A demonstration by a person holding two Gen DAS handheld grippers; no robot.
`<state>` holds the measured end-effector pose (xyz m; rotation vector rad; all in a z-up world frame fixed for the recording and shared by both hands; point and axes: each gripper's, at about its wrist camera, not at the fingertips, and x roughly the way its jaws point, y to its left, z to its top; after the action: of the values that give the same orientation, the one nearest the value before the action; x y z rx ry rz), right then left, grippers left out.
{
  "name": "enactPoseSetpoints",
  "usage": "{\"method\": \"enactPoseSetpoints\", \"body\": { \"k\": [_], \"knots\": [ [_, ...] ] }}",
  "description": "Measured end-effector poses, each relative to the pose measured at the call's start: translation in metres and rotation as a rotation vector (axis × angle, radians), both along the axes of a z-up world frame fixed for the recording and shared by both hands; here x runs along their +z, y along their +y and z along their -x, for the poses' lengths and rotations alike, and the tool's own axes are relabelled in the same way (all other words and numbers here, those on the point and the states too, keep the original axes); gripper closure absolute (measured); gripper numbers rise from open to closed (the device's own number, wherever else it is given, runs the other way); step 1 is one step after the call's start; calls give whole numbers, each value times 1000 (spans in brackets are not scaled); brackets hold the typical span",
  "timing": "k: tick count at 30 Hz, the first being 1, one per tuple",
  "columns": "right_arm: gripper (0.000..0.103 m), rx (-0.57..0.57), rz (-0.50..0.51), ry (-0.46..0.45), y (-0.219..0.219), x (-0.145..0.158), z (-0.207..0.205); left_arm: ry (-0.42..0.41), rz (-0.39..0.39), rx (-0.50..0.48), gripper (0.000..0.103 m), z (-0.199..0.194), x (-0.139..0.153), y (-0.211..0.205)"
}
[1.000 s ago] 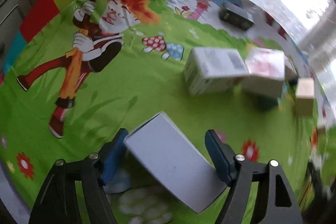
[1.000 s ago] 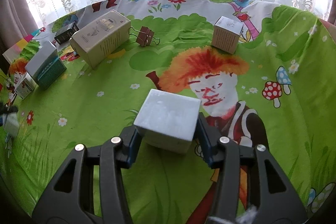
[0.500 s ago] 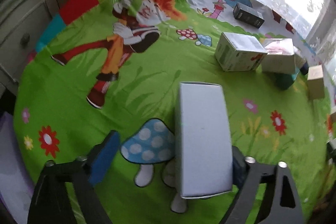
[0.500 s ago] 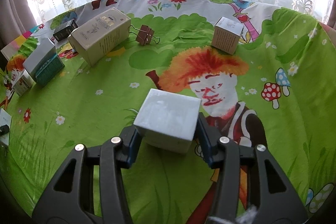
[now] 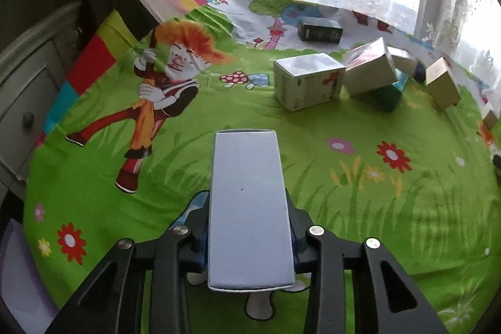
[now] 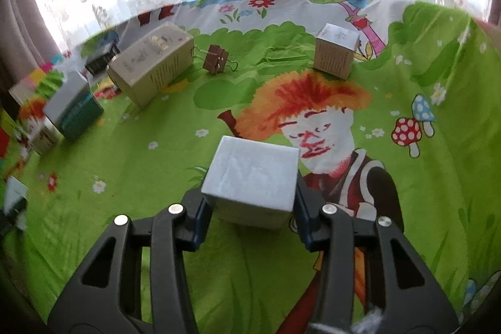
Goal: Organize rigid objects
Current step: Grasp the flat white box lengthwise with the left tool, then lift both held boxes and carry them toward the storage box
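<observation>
Left gripper (image 5: 249,235) fingers (image 5: 196,227) squeeze long white box (image 5: 249,205), held over green cloth (image 5: 344,193). Right gripper (image 6: 250,216) fingers (image 6: 200,221) squeeze square white box (image 6: 252,179). Open green room ahead of square white box; tan box (image 6: 153,63), binder clip (image 6: 216,61), small cube box (image 6: 335,53) far beyond it, near cloth's far edge.

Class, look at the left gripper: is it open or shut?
Shut: the left gripper has both fingers pressed against the sides of the long white box.
</observation>
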<state>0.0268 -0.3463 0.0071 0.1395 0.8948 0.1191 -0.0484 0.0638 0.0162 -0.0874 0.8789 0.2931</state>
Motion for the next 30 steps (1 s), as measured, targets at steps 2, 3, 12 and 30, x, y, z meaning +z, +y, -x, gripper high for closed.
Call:
{"method": "enactPoseSetpoints", "body": {
  "k": [2,3,12,30],
  "knots": [
    [53,-13,-19,-3,-3,0,1,-14,57,1,66,0,0,9],
    [54,-21,-21,-2,-4,0,0,-16,58,0,66,-1,0,9],
    [54,-29,69,-57,7,10,6,-12,130,10,66,5,5,4],
    [53,75,139,-867,106,153,235,-707,-128,-243,66,136,157,-108]
  ]
}}
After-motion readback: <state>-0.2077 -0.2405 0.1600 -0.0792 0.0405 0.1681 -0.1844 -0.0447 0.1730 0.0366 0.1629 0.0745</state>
